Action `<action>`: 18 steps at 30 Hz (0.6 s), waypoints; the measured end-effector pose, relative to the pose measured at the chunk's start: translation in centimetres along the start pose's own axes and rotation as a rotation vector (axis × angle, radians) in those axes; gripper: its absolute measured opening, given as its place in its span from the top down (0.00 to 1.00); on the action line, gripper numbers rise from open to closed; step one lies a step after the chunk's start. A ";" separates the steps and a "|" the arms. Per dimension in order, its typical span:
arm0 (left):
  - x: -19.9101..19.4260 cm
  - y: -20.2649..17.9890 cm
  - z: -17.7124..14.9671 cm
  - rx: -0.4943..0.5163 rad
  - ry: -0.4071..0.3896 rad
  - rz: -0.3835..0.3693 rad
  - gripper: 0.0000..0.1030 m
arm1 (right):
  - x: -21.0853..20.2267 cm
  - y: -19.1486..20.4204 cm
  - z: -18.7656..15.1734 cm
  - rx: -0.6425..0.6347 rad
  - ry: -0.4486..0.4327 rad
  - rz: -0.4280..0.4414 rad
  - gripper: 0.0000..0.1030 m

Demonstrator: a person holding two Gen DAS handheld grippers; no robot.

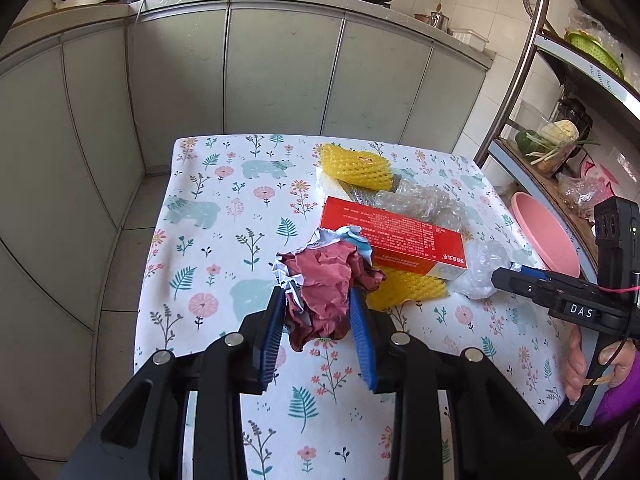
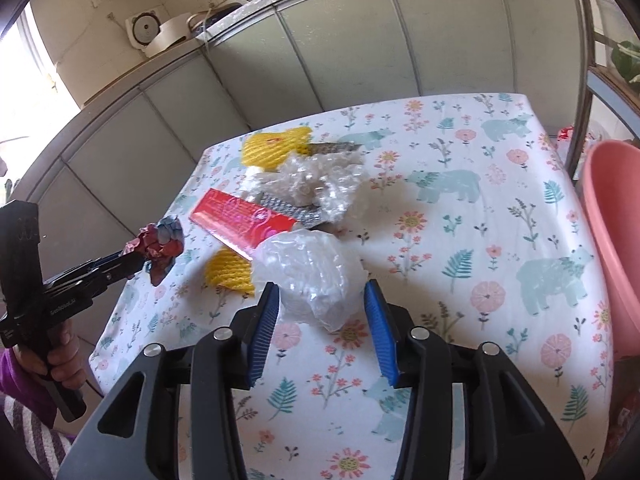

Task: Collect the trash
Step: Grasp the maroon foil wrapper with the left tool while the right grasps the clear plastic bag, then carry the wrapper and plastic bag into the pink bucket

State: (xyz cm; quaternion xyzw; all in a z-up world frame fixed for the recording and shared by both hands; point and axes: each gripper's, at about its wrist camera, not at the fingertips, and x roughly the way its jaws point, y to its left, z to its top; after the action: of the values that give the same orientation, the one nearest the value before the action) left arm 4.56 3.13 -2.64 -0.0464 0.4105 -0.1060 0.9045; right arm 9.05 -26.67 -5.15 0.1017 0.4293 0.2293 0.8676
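Observation:
A crumpled dark-red paper is pinched between the blue pads of my left gripper, which is shut on it and holds it just above the flowered tablecloth. The right wrist view shows the same paper raised at the left gripper's tip. My right gripper is open, its fingers on either side of a clear plastic wad that rests on the cloth. In the left wrist view the right gripper's tip reaches the wad.
More trash lies mid-table: a red box, two yellow foam nets, bubble wrap and a silver blister pack. A pink basin sits at the table's right edge beside a metal rack. Grey cabinets stand behind.

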 end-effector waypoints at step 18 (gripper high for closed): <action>-3.4 -3.1 -0.1 0.059 -0.061 -0.019 0.69 | -4.9 0.7 -2.4 -0.021 -0.053 -0.006 0.83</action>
State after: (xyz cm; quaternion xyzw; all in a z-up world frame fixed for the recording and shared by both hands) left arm 1.83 0.88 0.26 -0.0268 0.3792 -0.1251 0.9164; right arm 4.31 -28.46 -2.91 0.0976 0.4040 0.2284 0.8804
